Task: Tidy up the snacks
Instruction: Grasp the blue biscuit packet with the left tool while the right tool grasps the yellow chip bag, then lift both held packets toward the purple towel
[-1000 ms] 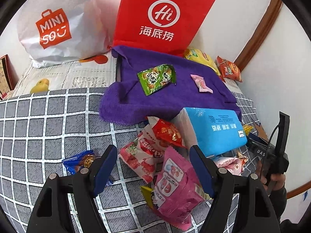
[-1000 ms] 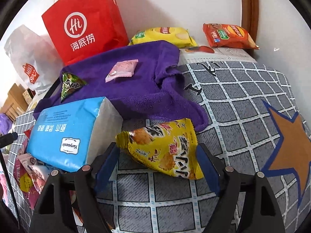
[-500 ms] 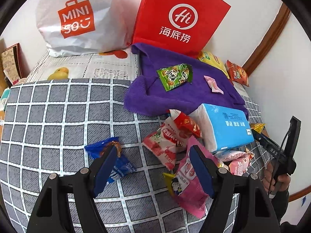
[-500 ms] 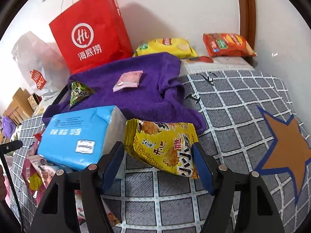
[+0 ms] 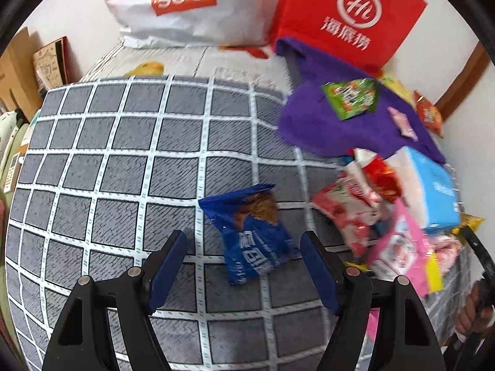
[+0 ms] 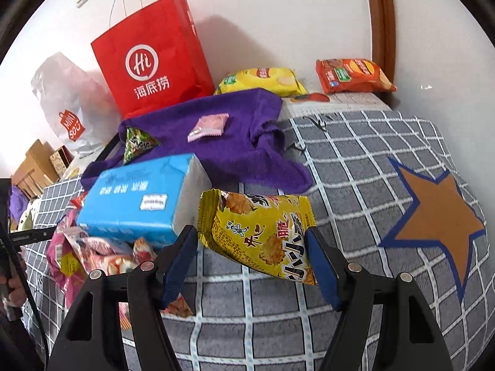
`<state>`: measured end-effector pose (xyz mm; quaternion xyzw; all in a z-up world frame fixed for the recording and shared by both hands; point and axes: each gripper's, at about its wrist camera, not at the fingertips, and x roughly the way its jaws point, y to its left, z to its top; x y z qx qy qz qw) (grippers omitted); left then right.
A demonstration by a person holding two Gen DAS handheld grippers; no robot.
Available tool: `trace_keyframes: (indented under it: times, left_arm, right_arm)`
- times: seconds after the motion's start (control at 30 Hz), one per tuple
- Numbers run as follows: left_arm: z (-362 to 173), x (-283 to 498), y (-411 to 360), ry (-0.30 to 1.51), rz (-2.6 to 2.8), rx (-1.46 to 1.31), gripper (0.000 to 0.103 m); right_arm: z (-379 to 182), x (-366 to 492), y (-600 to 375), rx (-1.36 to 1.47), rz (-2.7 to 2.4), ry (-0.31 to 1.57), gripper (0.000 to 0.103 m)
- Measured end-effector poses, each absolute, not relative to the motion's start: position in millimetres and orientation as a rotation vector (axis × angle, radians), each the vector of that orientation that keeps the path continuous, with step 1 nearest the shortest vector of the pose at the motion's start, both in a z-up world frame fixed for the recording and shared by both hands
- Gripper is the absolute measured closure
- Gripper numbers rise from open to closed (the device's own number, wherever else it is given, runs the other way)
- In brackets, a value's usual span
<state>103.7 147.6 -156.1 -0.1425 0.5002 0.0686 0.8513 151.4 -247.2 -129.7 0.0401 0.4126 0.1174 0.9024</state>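
A blue snack packet lies flat on the grey checked bed cover. My left gripper hangs over it with a finger on either side; its jaws are closing and the pads stand clear of the packet. My right gripper is shut on a yellow snack packet, held tilted just above the cover. A purple towel farther back carries a green packet and a small pink packet.
A blue tissue pack and a heap of pink and red packets lie between the grippers. A red paper bag, a white bag, a yellow chip bag and an orange one line the wall.
The left gripper swung left and down from the heap to the blue packet. The right gripper's jaws closed on the yellow packet and raised it off the cover.
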Motion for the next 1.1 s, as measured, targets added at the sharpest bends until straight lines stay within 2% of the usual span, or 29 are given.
trace_keyframes:
  times: [0.1, 0.17, 0.23, 0.33, 0.47, 0.53, 0.6, 0.67, 0.73, 0.8, 0.97, 1.1]
  left_arm:
    - [-157.1, 107.5, 141.3, 1.036, 0.176, -0.244, 0.030]
    - [-158.2, 109.1, 138.2, 1.027, 0.194, -0.215, 0.036]
    - [-157.4, 109.0, 133.5, 1.016, 0.198, -0.176, 0.058]
    - [-152.8, 106.2, 125.5, 0.999, 0.169, -0.130, 0.068]
    - [-154.0, 102.8, 118.7, 1.002, 0.140, -0.112, 0.065]
    - [-155.3, 101.1, 116.9, 0.997, 0.126, -0.111, 0.053]
    - [-155.7, 101.9, 112.7, 0.998, 0.124, -0.097, 0.051]
    - [-156.7, 103.6, 109.7, 0.998, 0.136, -0.079, 0.051]
    - [-155.8, 102.6, 110.2, 0.994, 0.141, -0.077, 0.063]
    - [-154.3, 101.1, 112.7, 0.996, 0.134, -0.088, 0.066]
    - [-148.4, 93.5, 117.9, 0.985, 0.121, -0.120, 0.066]
    - [-140.6, 90.0, 118.5, 0.982, 0.089, -0.157, 0.066]
  right_arm:
    - [-134.7, 146.8, -247.2, 0.087, 0.243, 0.870, 0.032]
    - [-136.3, 141.4, -243.4, 0.081, 0.263, 0.877, 0.032]
    - [-135.9, 134.7, -238.1, 0.068, 0.284, 0.876, 0.032]
    - [-136.7, 126.0, -230.4, 0.058, 0.322, 0.889, 0.032]
    - [-140.0, 121.0, -228.2, 0.034, 0.310, 0.900, 0.031]
    - [-141.9, 121.2, -229.4, 0.049, 0.305, 0.905, 0.030]
    - [-143.8, 122.7, -228.7, 0.061, 0.302, 0.908, 0.027]
    - [-146.9, 124.8, -224.8, 0.041, 0.285, 0.914, 0.025]
    - [-150.1, 127.2, -221.9, 0.019, 0.272, 0.924, 0.025]
    - [-157.3, 129.8, -219.8, -0.014, 0.250, 0.941, 0.025]
    - [-167.2, 133.8, -223.6, 0.001, 0.220, 0.947, 0.023]
    - [-164.0, 133.4, -225.9, 0.024, 0.231, 0.942, 0.030]
